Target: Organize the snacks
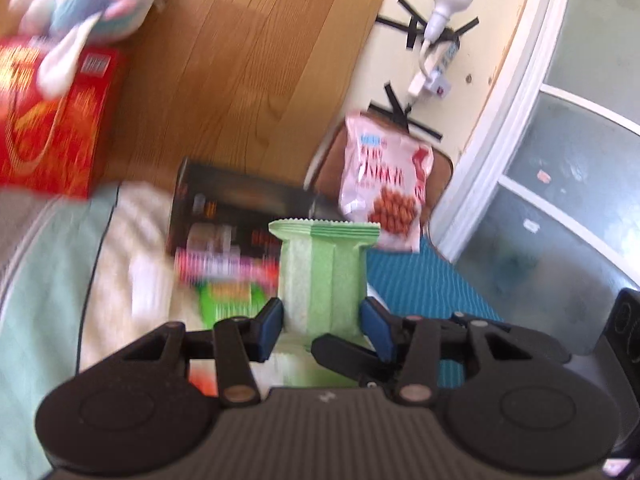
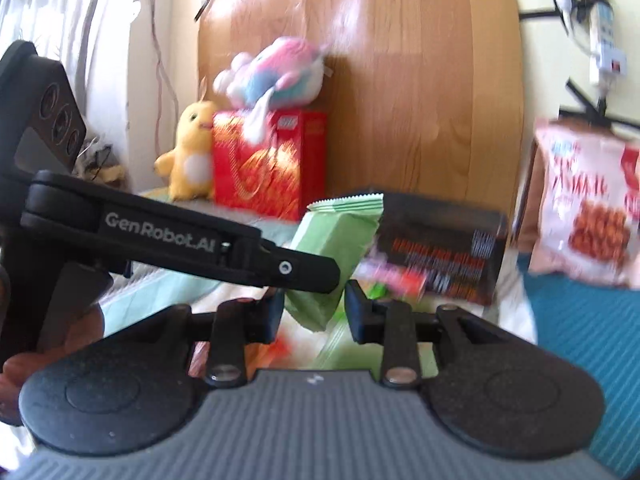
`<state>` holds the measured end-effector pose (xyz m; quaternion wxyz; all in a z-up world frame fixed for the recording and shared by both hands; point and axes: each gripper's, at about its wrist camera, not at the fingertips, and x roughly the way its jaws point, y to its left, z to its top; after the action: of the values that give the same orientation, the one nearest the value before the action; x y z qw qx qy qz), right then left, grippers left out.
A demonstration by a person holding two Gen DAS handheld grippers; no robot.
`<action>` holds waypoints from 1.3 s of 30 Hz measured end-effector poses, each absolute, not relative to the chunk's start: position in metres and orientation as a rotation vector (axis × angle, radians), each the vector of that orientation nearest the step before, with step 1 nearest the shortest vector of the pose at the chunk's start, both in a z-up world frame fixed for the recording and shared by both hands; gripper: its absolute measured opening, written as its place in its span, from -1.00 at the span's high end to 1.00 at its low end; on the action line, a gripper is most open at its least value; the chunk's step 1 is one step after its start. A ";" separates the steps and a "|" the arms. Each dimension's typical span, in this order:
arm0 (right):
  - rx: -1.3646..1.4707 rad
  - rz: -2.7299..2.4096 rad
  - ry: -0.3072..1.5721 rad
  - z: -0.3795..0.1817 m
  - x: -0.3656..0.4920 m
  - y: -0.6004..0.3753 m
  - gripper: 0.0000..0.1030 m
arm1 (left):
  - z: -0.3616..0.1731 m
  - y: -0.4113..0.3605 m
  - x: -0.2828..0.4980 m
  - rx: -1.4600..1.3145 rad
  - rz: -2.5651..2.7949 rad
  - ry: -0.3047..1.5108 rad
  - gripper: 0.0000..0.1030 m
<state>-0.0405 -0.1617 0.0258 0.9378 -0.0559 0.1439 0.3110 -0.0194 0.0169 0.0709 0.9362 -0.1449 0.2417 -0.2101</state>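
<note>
My left gripper (image 1: pixel 322 320) is shut on a green snack packet (image 1: pixel 324 268) and holds it upright above the bed. The same green packet (image 2: pixel 332 264) shows in the right wrist view, held by the left gripper's black arm (image 2: pixel 180 240). My right gripper (image 2: pixel 314 314) is open and empty just below the packet. A black snack box (image 1: pixel 236 208) (image 2: pixel 440 252) lies behind it, with small pink and green packets (image 1: pixel 224 276) in front. A pink bag of round snacks (image 1: pixel 384 184) (image 2: pixel 588 208) stands at the right.
A red box (image 1: pixel 52 128) (image 2: pixel 264 160) stands at the wooden headboard (image 1: pixel 248 64) with a pink plush toy (image 2: pixel 276 72) on top and a yellow plush (image 2: pixel 192 152) beside it. A blue mat (image 1: pixel 424 284) lies at the right. A white door frame (image 1: pixel 504 112) borders the right.
</note>
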 end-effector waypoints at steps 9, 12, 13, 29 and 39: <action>-0.033 0.488 0.313 0.065 0.099 -0.159 -0.15 | 0.102 -0.002 0.127 -0.242 -0.319 0.484 0.16; 0.084 0.479 0.354 0.058 0.090 -0.186 -0.18 | 0.091 0.011 0.109 -0.310 -0.339 0.438 0.16; 0.118 0.492 0.350 0.054 0.078 -0.197 -0.18 | 0.085 0.016 0.098 -0.333 -0.350 0.430 0.16; 0.260 0.133 0.393 -0.018 -0.016 -0.261 -0.28 | 0.037 -0.001 0.014 -0.193 -0.377 0.338 -0.03; 0.228 0.163 0.402 -0.019 -0.016 -0.258 -0.35 | 0.038 0.012 0.009 -0.196 -0.243 0.278 -0.09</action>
<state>-0.0164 -0.2579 -0.0186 0.9701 0.1129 0.1990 0.0808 0.0087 0.0119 0.0377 0.9782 -0.0974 0.1379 -0.1208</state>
